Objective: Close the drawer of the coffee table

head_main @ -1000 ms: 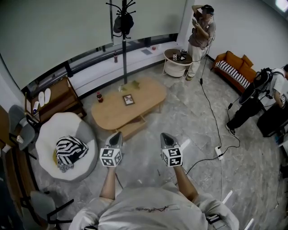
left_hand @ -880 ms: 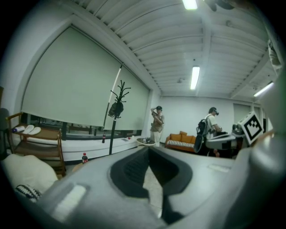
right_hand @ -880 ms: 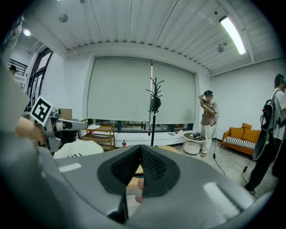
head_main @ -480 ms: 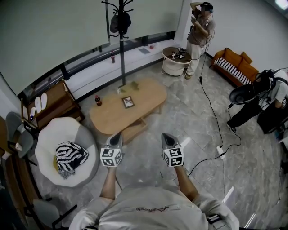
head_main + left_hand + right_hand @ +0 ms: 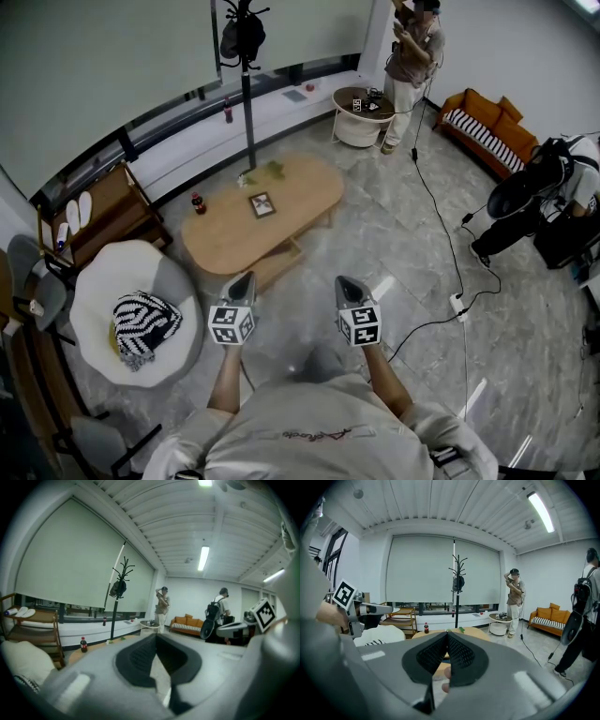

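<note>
The oval wooden coffee table (image 5: 300, 192) stands ahead of me on the marble floor. Its drawer (image 5: 277, 262) sticks out from under the near edge. My left gripper (image 5: 242, 284) and right gripper (image 5: 346, 285) hang side by side in the air short of the table, both shut with nothing between the jaws. Neither touches the drawer. In the left gripper view the shut left gripper (image 5: 155, 637) points past the table top (image 5: 77, 653). In the right gripper view the right gripper (image 5: 446, 634) points at the table (image 5: 476, 632).
A cola bottle (image 5: 198, 203) and a small picture frame (image 5: 262, 204) stand on the table. A white armchair (image 5: 103, 281) with a striped cushion sits left, a coat stand (image 5: 246, 94) behind. A cable (image 5: 441, 234) and power strip (image 5: 457, 306) lie right. People stand at the back and right.
Both grippers stay shut and side by side. The view has crept a little toward the table, and the standing person at the back has slid toward the picture's top edge.
</note>
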A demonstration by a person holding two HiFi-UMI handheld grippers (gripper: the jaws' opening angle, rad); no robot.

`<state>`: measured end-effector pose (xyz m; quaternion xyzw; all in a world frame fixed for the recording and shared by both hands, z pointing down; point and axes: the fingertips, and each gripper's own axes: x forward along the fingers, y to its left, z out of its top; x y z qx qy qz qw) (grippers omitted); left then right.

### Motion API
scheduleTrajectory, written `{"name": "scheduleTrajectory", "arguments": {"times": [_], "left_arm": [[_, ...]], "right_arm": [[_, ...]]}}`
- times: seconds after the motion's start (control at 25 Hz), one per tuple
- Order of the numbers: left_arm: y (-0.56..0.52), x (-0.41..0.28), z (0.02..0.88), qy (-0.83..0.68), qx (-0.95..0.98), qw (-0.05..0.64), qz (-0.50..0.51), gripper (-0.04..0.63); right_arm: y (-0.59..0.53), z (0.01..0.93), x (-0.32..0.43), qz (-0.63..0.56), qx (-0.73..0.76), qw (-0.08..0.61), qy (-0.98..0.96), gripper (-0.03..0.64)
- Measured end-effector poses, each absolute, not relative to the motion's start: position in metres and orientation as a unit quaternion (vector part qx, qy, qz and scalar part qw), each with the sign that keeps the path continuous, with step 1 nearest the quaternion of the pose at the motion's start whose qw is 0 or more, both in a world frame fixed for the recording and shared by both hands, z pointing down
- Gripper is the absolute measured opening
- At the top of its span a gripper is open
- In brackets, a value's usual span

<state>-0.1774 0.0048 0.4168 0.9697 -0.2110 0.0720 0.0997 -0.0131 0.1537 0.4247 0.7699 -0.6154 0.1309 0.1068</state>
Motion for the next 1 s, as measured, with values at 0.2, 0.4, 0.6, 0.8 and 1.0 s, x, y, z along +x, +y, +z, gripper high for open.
{"name": "scheduleTrajectory", "arguments": {"times": [0.2,0.4,0.6,0.8,1.0], "left_arm": [[-0.001,-0.173,0.419,-0.213,0.969,0.098,0.075,0.0],[-0.018,-0.16,0.418,-0.216,0.969,0.094,0.077,0.0],[-0.044,-0.137,0.414,-0.225,0.967,0.091,0.078,0.0],[-0.07,-0.1,0.409,-0.234,0.965,0.088,0.078,0.0],[-0.094,-0.059,0.404,-0.242,0.963,0.085,0.082,0.0]], "right_arm": [[0.147,0.427,-0.008,0.133,0.77,0.102,-0.615,0.006],[0.13,0.432,0.005,0.136,0.767,0.101,-0.619,0.006],[0.101,0.431,0.027,0.134,0.76,0.098,-0.628,0.006],[0.067,0.427,0.068,0.132,0.754,0.096,-0.637,0.006],[0.039,0.421,0.113,0.127,0.751,0.089,-0.642,0.006]]}}
